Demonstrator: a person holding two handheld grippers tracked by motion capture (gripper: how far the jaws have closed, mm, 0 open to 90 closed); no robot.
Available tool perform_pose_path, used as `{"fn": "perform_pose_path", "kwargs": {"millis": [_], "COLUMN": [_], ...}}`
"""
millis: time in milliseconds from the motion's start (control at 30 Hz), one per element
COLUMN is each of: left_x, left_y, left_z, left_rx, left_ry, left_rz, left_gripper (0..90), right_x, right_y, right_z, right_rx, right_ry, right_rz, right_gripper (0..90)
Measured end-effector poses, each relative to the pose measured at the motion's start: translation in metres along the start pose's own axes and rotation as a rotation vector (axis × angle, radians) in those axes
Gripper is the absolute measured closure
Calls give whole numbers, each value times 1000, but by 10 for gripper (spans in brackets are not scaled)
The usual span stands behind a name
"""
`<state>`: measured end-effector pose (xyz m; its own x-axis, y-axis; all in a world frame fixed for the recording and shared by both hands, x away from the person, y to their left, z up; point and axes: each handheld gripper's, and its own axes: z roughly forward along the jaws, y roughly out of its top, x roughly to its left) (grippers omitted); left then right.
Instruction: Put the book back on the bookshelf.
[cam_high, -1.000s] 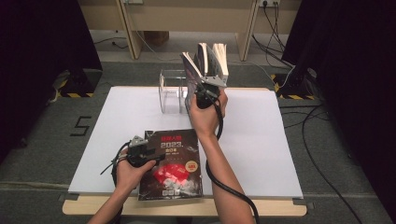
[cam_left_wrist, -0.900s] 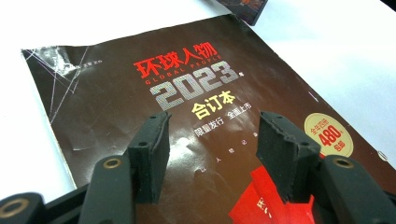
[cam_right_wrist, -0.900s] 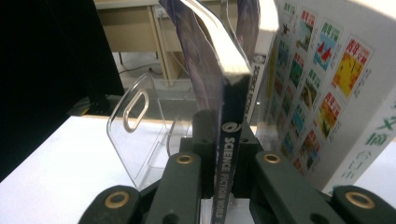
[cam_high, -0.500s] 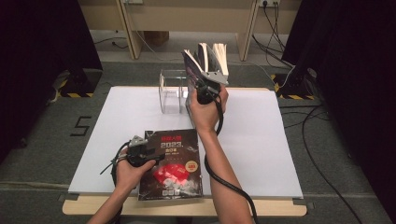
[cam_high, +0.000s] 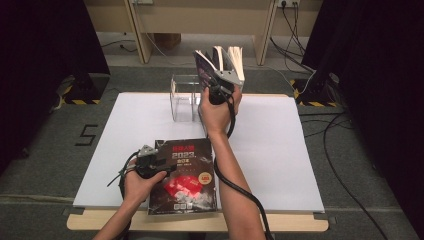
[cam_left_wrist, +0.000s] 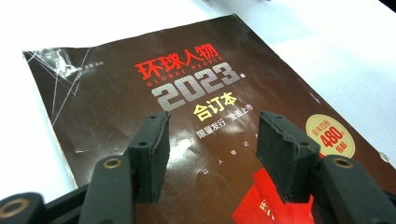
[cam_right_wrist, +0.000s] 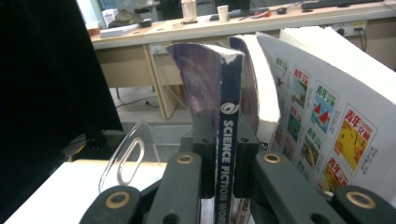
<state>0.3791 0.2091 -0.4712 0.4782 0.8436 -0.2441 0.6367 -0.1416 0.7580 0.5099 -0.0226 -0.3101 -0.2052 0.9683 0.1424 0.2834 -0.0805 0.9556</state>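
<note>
A dark magazine (cam_high: 192, 180) with a red and white "2023" cover (cam_left_wrist: 116, 93) lies flat near the table's front edge. My left gripper (cam_high: 161, 164) hovers over its upper left part. Its jaws (cam_left_wrist: 215, 135) stand open with only the cover beneath them. At the table's far edge my right gripper (cam_high: 218, 84) is shut on the blue spine of an upright "Science Fiction" magazine (cam_right_wrist: 229, 126). That magazine (cam_high: 206, 67) stands with its pages fanned beside other upright books (cam_high: 234, 59). The right gripper (cam_right_wrist: 226, 161) clamps the spine low down.
A clear acrylic book stand (cam_high: 182, 97) sits left of the upright books, and its curved end plate (cam_right_wrist: 126, 158) shows by the right gripper. A white book with colourful cover pictures (cam_right_wrist: 336, 126) leans at the right. The white table top (cam_high: 280, 145) extends to the right.
The right gripper and its magazine have edged slightly toward the far side. The left gripper and the flat magazine have kept still.
</note>
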Motion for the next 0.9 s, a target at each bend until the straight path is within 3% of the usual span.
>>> {"fn": "perform_pose_path", "kwargs": {"millis": [167, 433, 567, 900], "left_x": [1, 0, 1, -1], "left_y": [0, -1, -1, -1], "left_z": [0, 2, 1, 3], "left_rx": [2, 3, 1, 5], "left_ry": [-2, -3, 1, -4], "left_rz": [-3, -1, -3, -1], "left_gripper": [439, 439, 439, 439], "right_x": [1, 6, 6, 1], "right_y": [-5, -12, -16, -7], "right_z": [6, 6, 4, -10], "right_rx": [-4, -39, 16, 56], "right_ry": [-20, -41, -37, 11], "right_rz": [11, -12, -21, -4], "right_gripper": [841, 835, 822, 740]}}
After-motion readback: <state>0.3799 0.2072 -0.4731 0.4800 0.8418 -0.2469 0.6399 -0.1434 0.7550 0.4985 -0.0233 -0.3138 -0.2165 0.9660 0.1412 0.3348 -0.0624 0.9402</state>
